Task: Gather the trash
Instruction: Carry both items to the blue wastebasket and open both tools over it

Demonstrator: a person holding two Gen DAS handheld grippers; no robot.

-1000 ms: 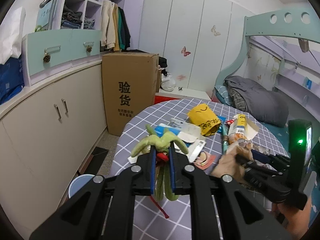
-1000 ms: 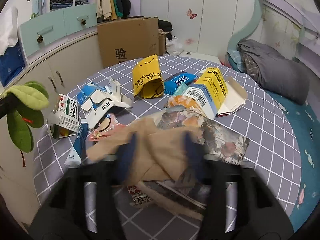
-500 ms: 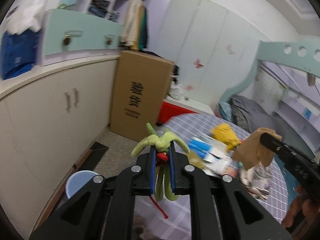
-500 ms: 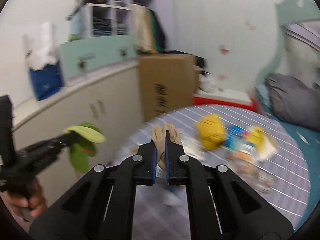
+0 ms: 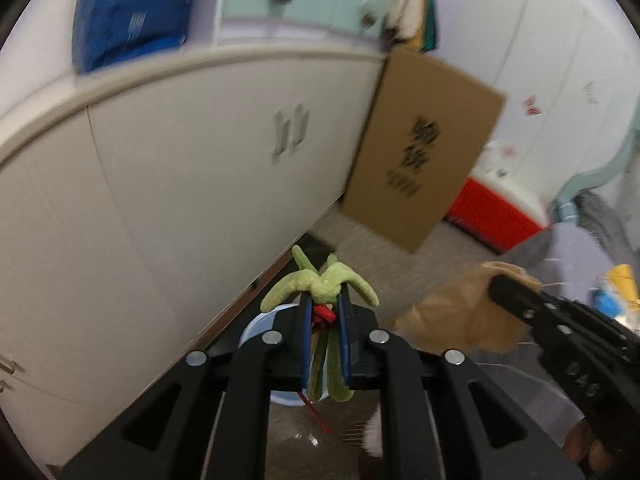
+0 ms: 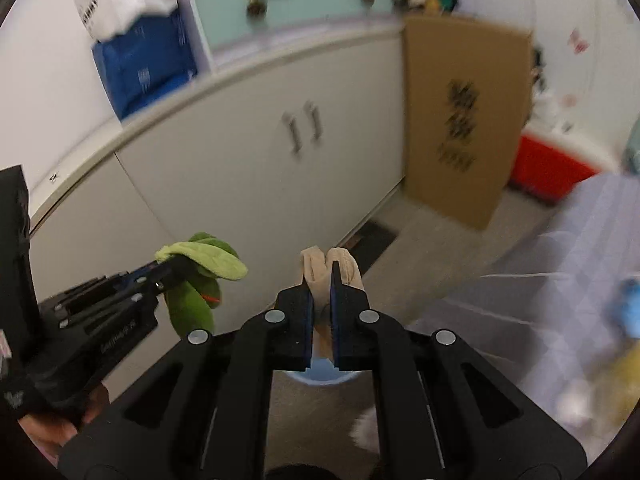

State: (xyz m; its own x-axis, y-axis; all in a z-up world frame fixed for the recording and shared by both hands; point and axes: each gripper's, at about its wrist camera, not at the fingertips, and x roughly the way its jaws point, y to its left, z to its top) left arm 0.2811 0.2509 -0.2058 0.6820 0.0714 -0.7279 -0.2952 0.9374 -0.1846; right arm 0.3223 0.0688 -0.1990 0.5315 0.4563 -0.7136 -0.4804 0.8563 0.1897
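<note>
My left gripper (image 5: pixel 325 303) is shut on a limp green plush scrap (image 5: pixel 320 285) with a red tag, held in the air over the floor; it also shows in the right wrist view (image 6: pixel 200 264). My right gripper (image 6: pixel 320 276) is shut on a crumpled brown paper (image 6: pixel 328 268), which the left wrist view shows (image 5: pixel 456 312) just right of the green scrap. A pale blue bin (image 5: pixel 256 326) stands on the floor below both grippers, partly hidden by them; its rim shows in the right wrist view (image 6: pixel 320 376).
White cupboards (image 5: pixel 180 200) run along the left. A tall cardboard box (image 5: pixel 420 148) stands on the floor ahead, with a red box (image 5: pixel 496 212) behind it. The checked table (image 6: pixel 560 288) with more litter lies to the right.
Both grippers have swung left off the table, carrying the green scrap and the brown paper, and now hang over the floor above the blue bin.
</note>
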